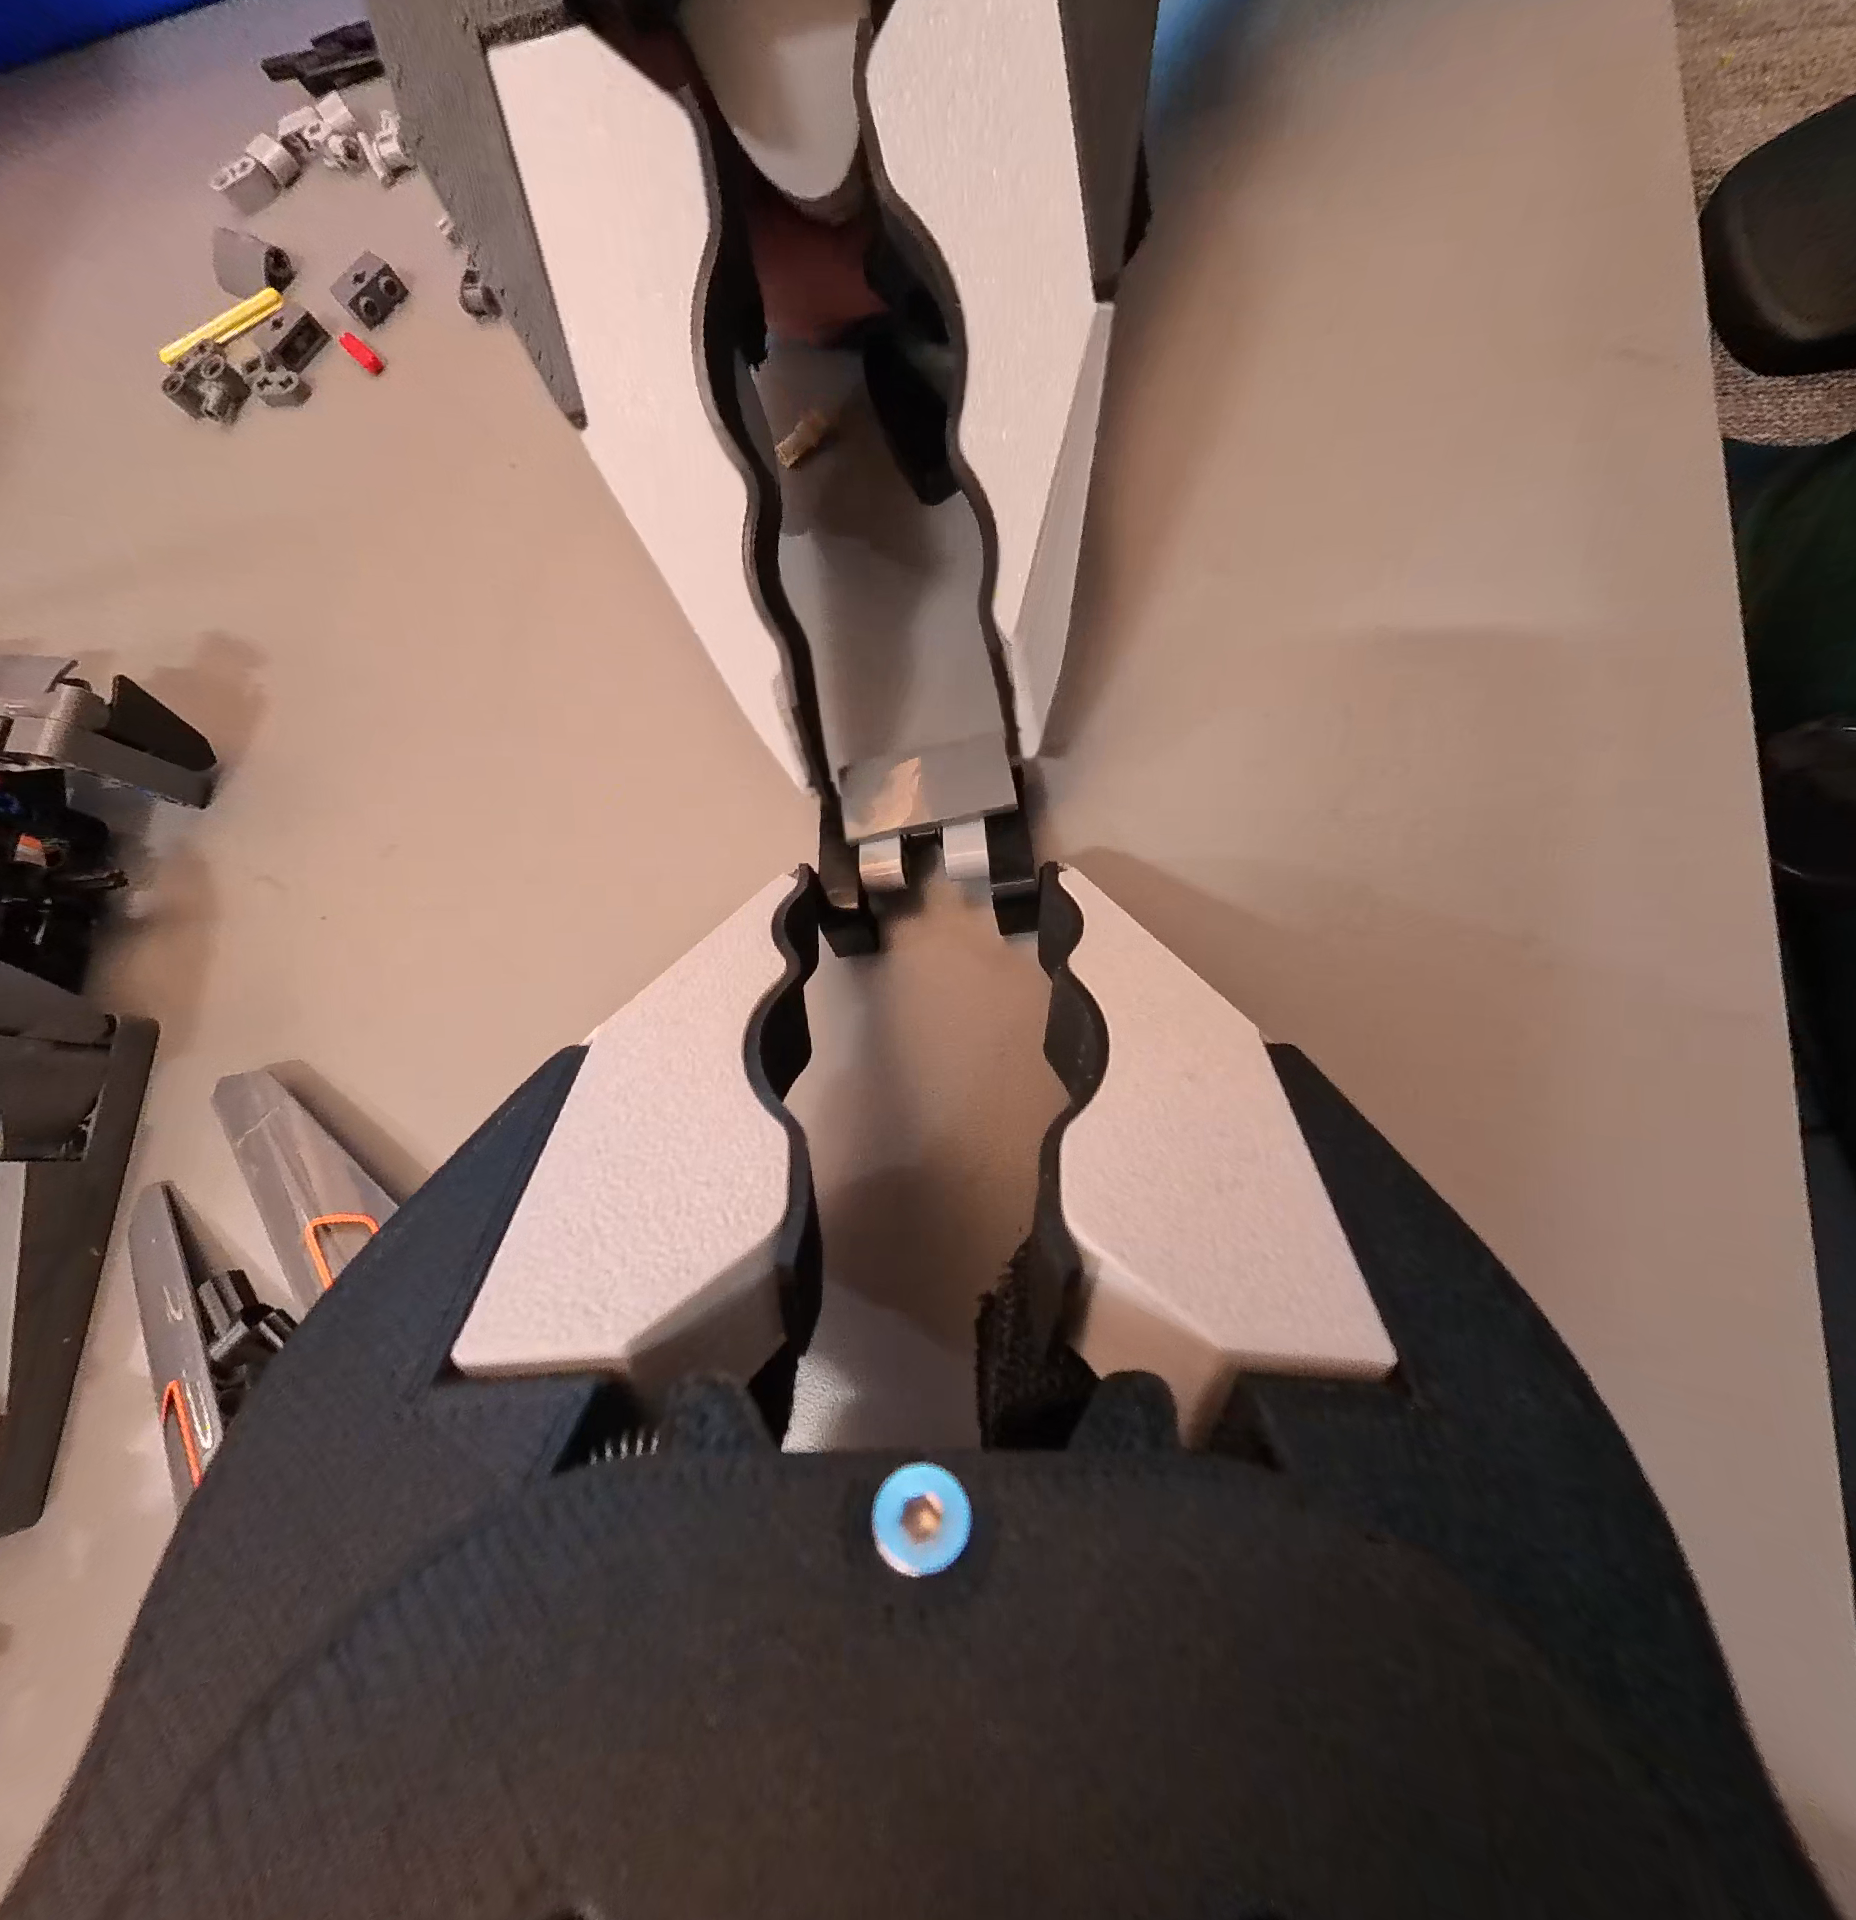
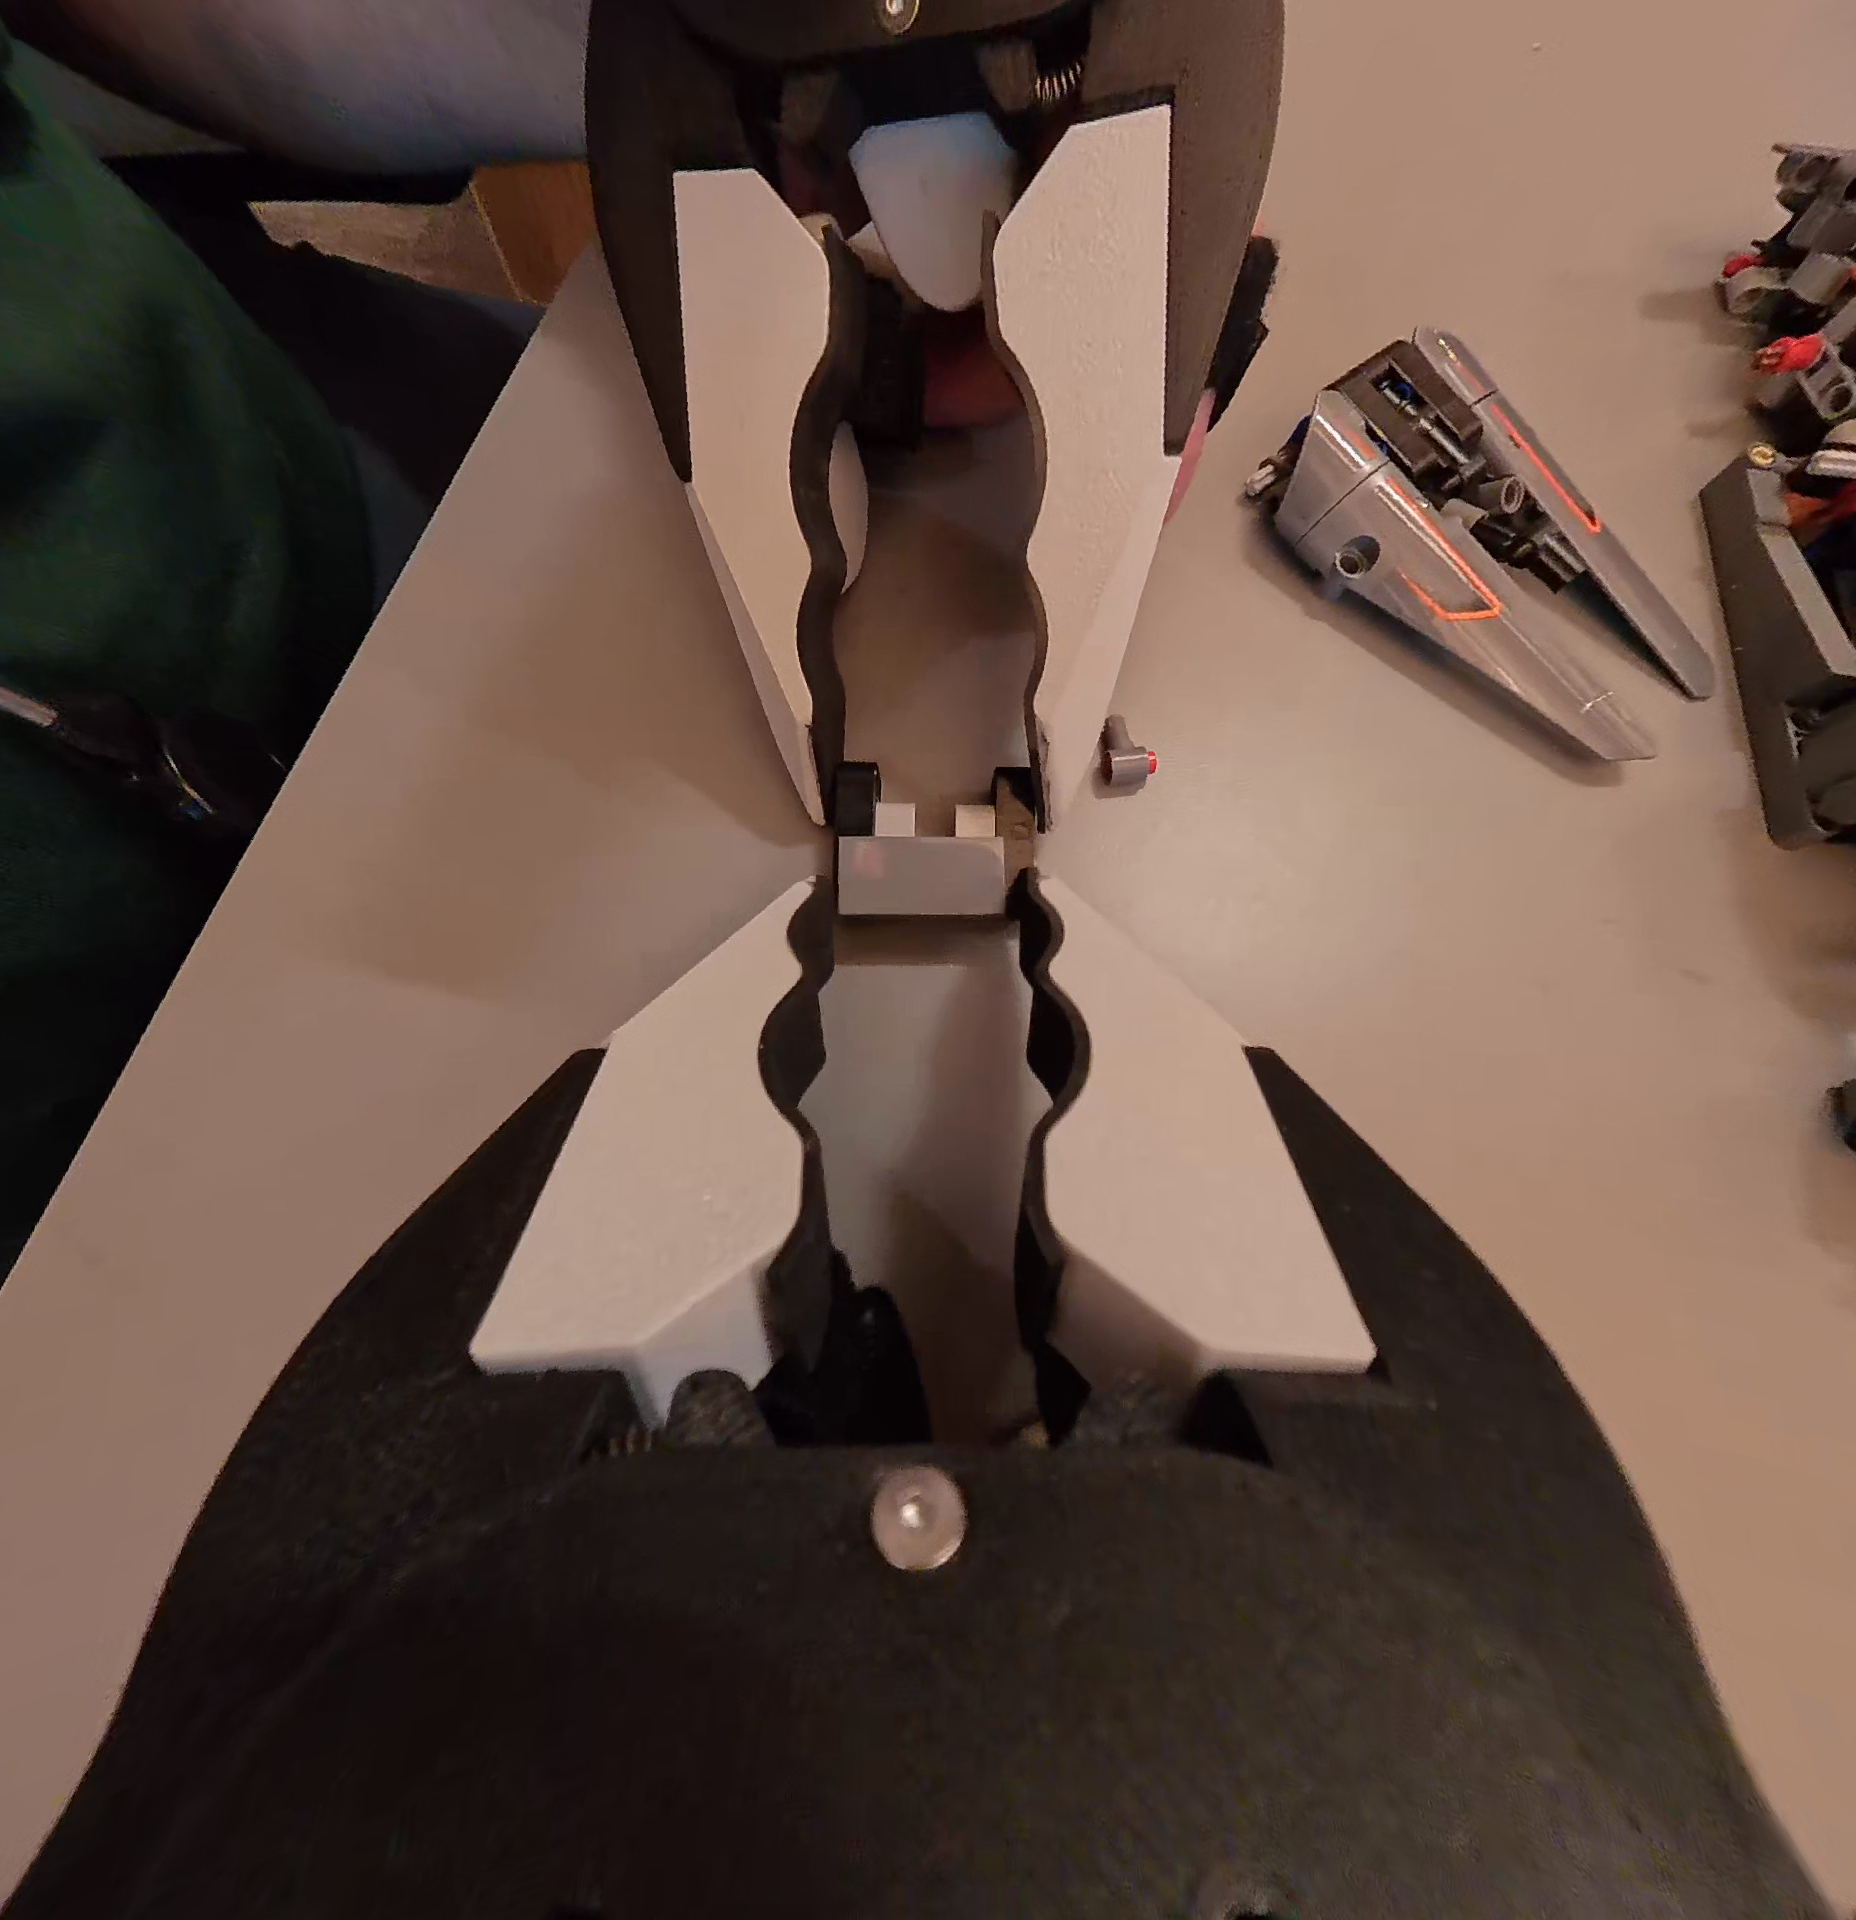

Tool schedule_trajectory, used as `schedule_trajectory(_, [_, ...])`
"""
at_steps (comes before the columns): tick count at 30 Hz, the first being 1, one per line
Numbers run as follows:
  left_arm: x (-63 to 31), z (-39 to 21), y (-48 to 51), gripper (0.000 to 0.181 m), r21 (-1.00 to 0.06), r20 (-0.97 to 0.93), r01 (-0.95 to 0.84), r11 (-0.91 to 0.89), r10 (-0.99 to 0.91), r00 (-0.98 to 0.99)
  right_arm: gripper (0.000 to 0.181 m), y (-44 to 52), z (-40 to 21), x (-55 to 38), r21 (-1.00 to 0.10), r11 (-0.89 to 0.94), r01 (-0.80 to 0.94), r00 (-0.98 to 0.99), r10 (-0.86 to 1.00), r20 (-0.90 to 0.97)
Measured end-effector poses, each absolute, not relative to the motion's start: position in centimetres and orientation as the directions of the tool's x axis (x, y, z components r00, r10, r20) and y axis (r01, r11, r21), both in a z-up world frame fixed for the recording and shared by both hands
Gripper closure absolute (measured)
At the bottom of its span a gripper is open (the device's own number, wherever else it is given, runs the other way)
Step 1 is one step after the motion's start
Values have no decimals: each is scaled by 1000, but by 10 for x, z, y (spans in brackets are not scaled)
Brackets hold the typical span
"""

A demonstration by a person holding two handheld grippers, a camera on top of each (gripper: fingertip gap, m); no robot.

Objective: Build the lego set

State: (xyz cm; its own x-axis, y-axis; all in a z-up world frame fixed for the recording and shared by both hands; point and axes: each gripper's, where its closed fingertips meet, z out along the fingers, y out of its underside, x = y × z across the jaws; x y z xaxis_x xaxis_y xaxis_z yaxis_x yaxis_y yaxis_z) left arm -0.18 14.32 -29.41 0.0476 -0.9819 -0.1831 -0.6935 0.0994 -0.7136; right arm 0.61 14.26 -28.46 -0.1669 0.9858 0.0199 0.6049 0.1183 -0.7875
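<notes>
Left wrist view: the left gripper reaches up from the bottom of the frame, its two fingertips clamped on the black end pieces of a small grey lego assembly at the centre. From the top of the frame the right gripper comes down to meet it tip to tip, its fingers closed on the flat grey part of the same assembly. All this sits over the pale counter. In the upper left lies a scatter of loose lego pieces, grey and dark, with a yellow rod and a small red pin among them. Along the left edge is a partly built dark model, and in the lower left a pair of long grey pointed panels with orange outlines.

Right wrist view: the right gripper rises from the bottom of the frame, clamped on the grey block of the lego assembly at the centre. The left gripper enters from the top, gripping the black ends on the far side of it. Just right of the meeting fingertips a small grey pin with a red tip lies on the counter. In the upper right rest the grey pointed panels, and the dark model runs along the right edge. A dark green garment fills the upper left, off the counter.
</notes>
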Motion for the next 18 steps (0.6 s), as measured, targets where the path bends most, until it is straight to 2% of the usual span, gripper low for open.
schedule_trajectory(18, [-2, -295, 143, 140, -719, -168, -689, 89, -985, 47, 152, 143, -287, 7, -781, 128, 612, -155, 987, 40])
